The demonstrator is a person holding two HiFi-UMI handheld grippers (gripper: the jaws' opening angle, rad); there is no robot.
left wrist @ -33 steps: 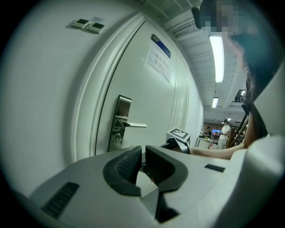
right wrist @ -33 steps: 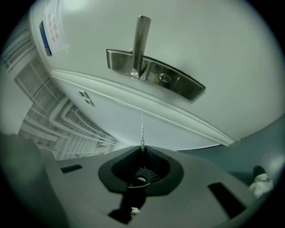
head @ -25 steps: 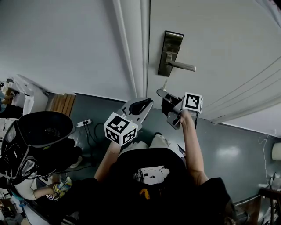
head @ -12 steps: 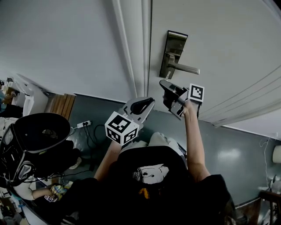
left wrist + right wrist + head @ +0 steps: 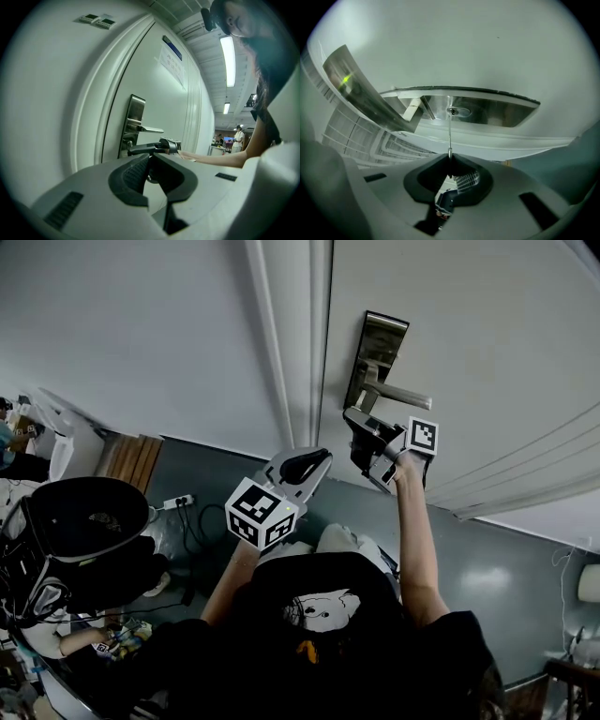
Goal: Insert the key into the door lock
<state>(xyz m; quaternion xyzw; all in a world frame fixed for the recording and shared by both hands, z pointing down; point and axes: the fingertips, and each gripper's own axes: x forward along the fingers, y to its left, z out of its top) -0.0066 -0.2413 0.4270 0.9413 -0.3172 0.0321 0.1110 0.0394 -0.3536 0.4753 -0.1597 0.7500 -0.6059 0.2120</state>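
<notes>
Key: pinched tight between shut jaws of right gripper, tip right at keyhole in shiny lock plate, beside lever handle on white door. Left gripper: jaws together, holding nothing, lower down

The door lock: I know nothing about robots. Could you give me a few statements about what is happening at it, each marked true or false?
1. The right gripper holds a key between its jaws. True.
2. The key's tip reaches the keyhole in the metal lock plate. True.
3. The left gripper is clamped on the door handle. False: it hangs short of the door, jaws together on nothing.
4. The keyhole sits above the door handle. False: the left gripper view shows it below the handle, low on the plate.
</notes>
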